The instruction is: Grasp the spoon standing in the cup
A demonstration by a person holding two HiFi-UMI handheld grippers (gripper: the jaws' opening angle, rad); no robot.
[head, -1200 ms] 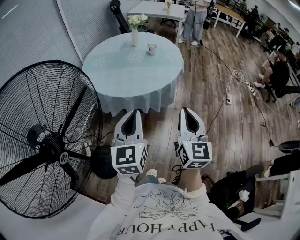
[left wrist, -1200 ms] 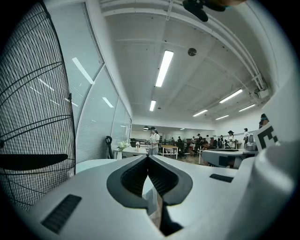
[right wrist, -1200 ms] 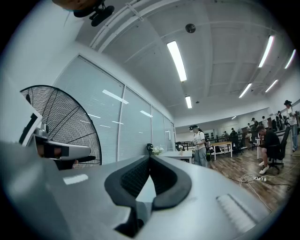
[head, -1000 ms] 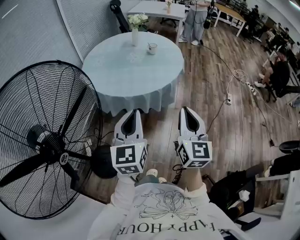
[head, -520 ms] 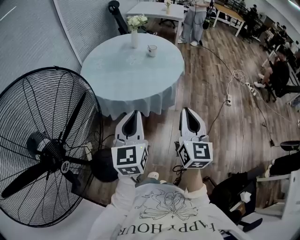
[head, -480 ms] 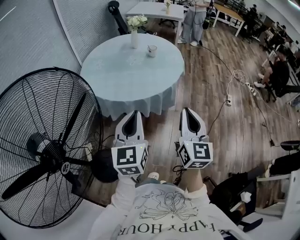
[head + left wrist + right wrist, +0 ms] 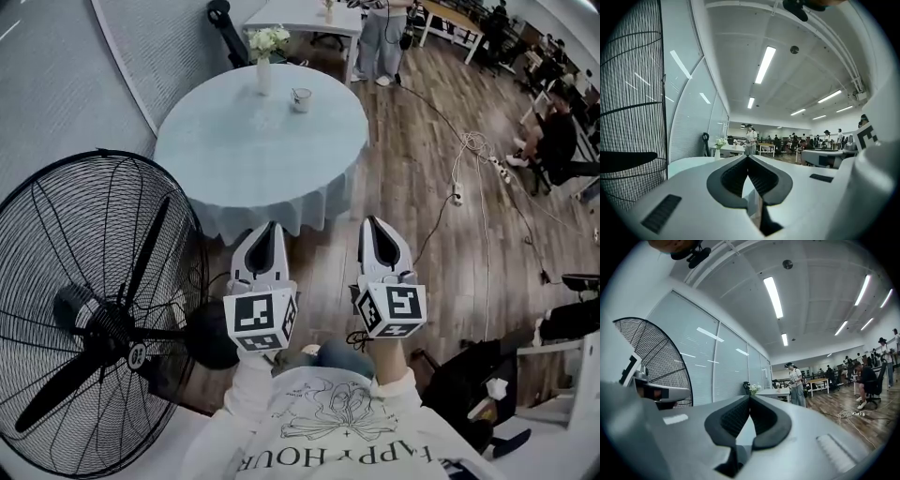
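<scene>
Round table [image 7: 234, 159], cup [image 7: 301, 100] with spoon [image 7: 296, 93], well beyond closed left gripper [image 7: 271, 228], right gripper [image 7: 373, 223]

The cup [image 7: 301, 98] (far off) is too small to show its spoon. The left edge crops the fan [image 7: 86, 311].

One round bench [image 7: 253, 155] carries one cup [image 7: 300, 99] and one vase [image 7: 263, 75]. There is one fan [image 7: 86, 314], and two grippers: the left gripper [image 7: 265, 226] and the right gripper [image 7: 374, 221].

Open-plan office; glass partition walls [image 7: 726, 373], ceiling strip lights [image 7: 764, 64], seated people [image 7: 560, 141] at desks [image 7: 819, 380]
</scene>
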